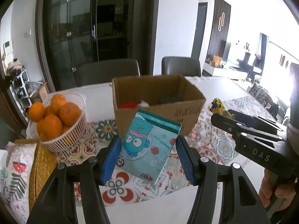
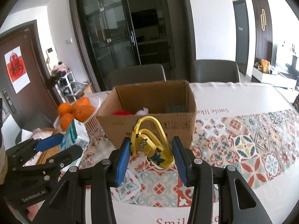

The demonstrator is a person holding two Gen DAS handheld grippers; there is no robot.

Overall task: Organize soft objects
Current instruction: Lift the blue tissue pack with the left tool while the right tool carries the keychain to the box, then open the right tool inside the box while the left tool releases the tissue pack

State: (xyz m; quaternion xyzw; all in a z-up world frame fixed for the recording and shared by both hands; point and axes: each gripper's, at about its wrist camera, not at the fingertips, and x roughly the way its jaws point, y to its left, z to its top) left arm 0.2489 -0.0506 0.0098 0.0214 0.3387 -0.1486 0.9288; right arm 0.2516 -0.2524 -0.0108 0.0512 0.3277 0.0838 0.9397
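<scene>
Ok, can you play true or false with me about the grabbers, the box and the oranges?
1. The left gripper holds a blue tissue pack with a cartoon fish on it. True.
2. The right gripper holds an orange. False: it holds a yellow Minion toy.
3. The oranges sit in a white basket. True.
4. The cardboard box is closed with a lid. False: it is open on top, with something red and something white showing inside.
5. The basket is to the right of the box. False: it stands to the left of the box.
</scene>
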